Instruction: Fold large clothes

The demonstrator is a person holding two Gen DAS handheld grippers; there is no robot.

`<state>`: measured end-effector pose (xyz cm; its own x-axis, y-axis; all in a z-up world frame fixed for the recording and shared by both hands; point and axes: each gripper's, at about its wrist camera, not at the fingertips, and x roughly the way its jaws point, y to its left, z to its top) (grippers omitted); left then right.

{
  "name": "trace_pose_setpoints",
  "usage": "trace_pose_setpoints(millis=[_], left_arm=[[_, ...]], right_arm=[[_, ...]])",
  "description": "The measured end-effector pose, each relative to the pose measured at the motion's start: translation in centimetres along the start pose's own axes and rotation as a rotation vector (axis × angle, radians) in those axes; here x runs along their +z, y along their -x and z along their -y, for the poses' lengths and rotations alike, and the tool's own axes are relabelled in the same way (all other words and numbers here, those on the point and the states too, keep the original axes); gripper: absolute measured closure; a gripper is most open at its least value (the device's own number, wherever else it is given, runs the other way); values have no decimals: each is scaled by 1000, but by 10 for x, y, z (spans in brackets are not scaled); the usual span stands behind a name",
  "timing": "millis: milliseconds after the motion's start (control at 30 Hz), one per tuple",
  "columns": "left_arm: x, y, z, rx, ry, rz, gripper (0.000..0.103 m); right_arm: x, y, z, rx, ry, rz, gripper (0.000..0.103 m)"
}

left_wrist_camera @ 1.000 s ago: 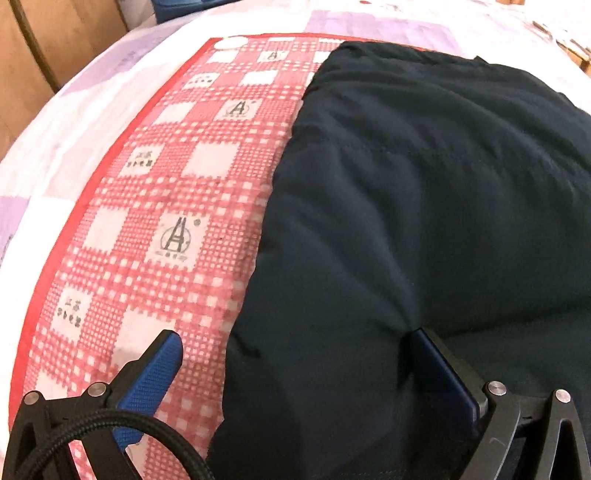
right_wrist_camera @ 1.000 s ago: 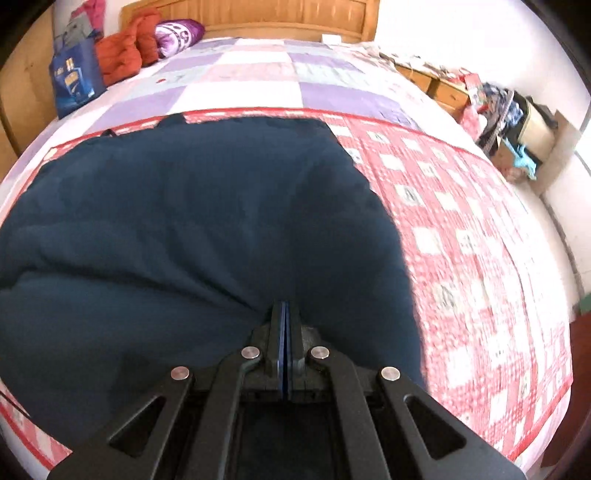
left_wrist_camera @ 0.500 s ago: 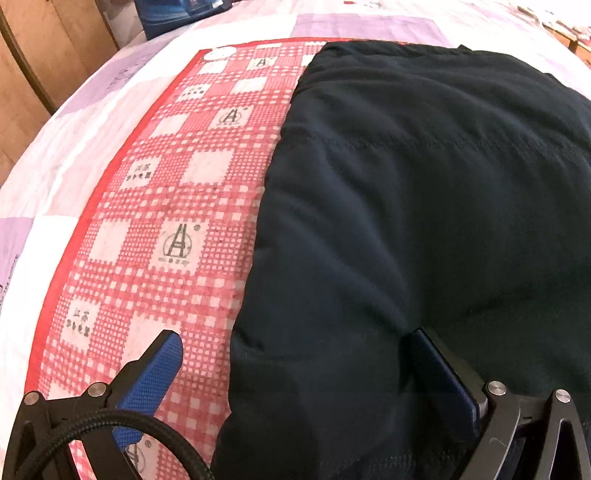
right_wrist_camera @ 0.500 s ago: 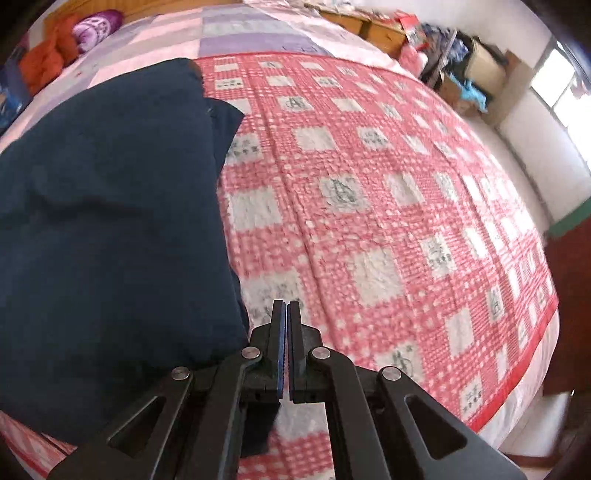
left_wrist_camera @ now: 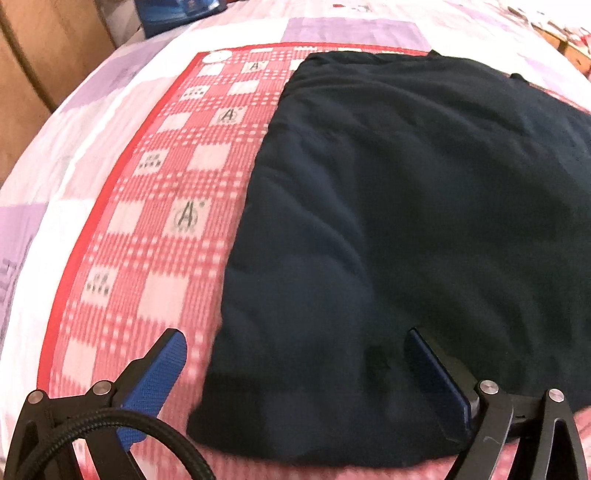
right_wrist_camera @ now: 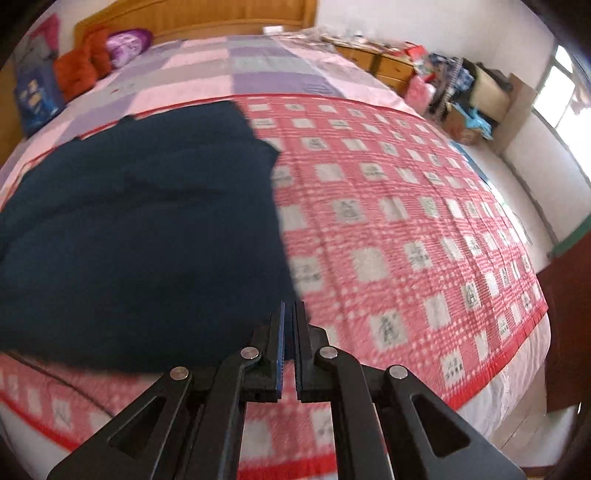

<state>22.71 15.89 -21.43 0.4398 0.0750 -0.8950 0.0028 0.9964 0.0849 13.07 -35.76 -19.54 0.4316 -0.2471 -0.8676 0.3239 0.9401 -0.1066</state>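
Note:
A large dark navy garment (left_wrist_camera: 406,221) lies flat on a red-and-white checked sheet (left_wrist_camera: 159,221). My left gripper (left_wrist_camera: 295,350) hangs open above the garment's near left corner. Its left finger is over the sheet and its right finger over the cloth, with nothing gripped. In the right wrist view the garment (right_wrist_camera: 140,229) fills the left half. My right gripper (right_wrist_camera: 289,306) hovers just off its near right edge, over the checked sheet (right_wrist_camera: 406,221). Its jaws are opening, with a narrow gap and nothing between them.
A purple-and-pink quilt (right_wrist_camera: 258,62) covers the bed beyond the sheet. An orange bundle (right_wrist_camera: 79,70) and a purple pillow (right_wrist_camera: 127,46) lie by the wooden headboard (right_wrist_camera: 207,18). Cluttered boxes (right_wrist_camera: 469,96) stand along the right wall. The bed edge drops off at lower right.
My right gripper came off the garment, swung right over the checked sheet, and its jaws parted slightly. My left gripper drew back and rose, so the garment's near edge now shows.

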Motion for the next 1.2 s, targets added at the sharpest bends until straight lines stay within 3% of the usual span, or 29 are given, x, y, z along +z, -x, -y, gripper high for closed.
trace_pose_setpoints(millis=[300,400,600,633,700,733,833,1200], left_arm=[[-29,74,38,-19,45,-82,4],[-36,99,53,3,10,-97,4],[-55,146,75,-60,45,-160,4],[-59,156,83,-66,29,-162,4],[-65,171,92,-86,16,-167,4],[-66,176,96,-94,13,-171,4],[-67,194,106,-112,-3,-172,4],[-52,249,130,-144,-41,-107,4]], right_arm=[[-33,58,-67,159,46,-135,99],[-39,82,-88,207,52,-171,99],[-38,126,-113,250,101,-225,97],[-37,134,-116,254,105,-232,91],[-34,148,-118,257,118,-230,40],[-34,157,-117,253,118,-215,32],[-31,180,-119,248,138,-193,28],[-31,211,-114,230,124,-268,28]])
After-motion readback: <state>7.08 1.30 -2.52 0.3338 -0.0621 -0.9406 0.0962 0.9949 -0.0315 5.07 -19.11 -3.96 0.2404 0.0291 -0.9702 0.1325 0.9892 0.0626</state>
